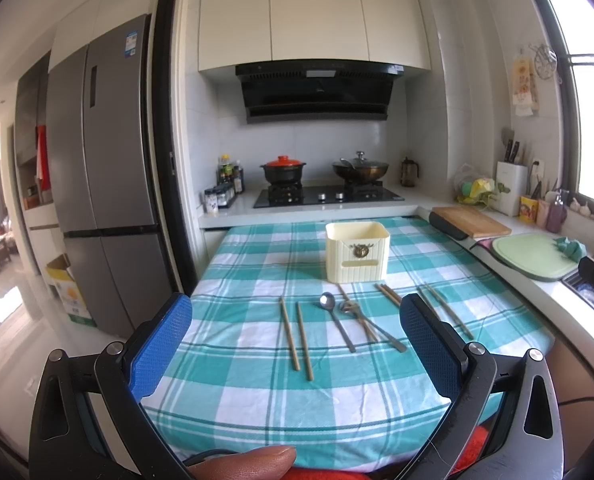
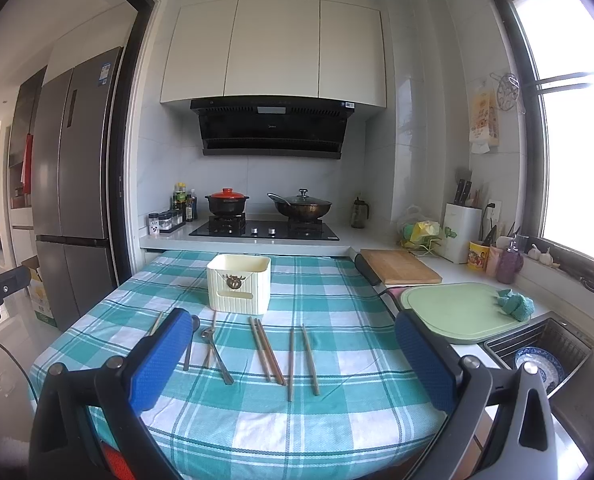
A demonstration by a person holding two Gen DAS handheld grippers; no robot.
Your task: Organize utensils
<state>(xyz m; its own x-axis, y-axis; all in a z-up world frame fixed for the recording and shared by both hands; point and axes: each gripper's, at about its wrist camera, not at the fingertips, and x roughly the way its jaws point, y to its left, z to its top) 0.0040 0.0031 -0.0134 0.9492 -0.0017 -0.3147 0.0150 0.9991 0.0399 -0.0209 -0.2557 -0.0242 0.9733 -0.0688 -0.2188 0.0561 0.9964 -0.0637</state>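
Covering the table is a teal-and-white checked cloth [image 1: 257, 408], soft and slightly creased. At its far middle a cream, ribbed plastic utensil holder [image 1: 357, 252], square and open-topped, is seen upright with a small brass-coloured emblem on its front. Laid flat in front of it, apart from it, are slim wooden chopsticks [image 1: 297, 338] in loose pairs and two metal spoons [image 1: 335, 321] with long handles, one crossed by a chopstick. The left gripper [image 1: 296, 344] is held wide open above the near edge, its blue textured pads gripping nothing. The right gripper [image 2: 289, 360] is likewise spread wide and empty.
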